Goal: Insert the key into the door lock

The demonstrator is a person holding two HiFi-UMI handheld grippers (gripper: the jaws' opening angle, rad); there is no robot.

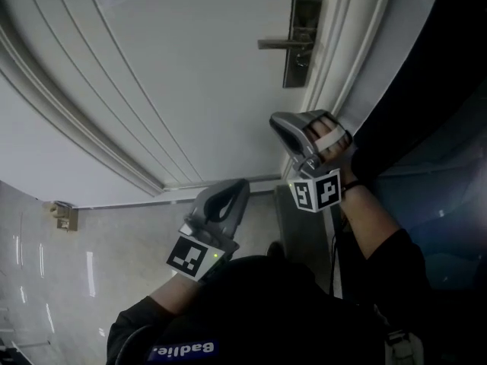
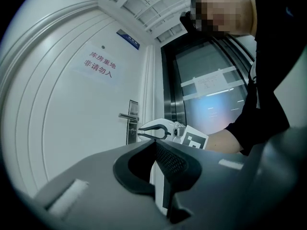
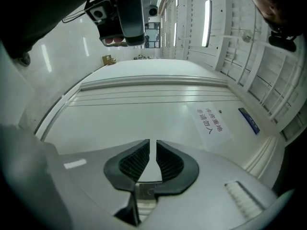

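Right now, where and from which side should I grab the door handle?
I'd grip the door handle on its straight bar near the free end, coming head-on, jaws above and below: it juts level from the lock plate.

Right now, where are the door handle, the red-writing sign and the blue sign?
door handle (image 1: 278,45): head view, middle of the lever.
red-writing sign (image 2: 98,65): left gripper view, centre of the paper.
blue sign (image 2: 128,39): left gripper view, middle of the plate.
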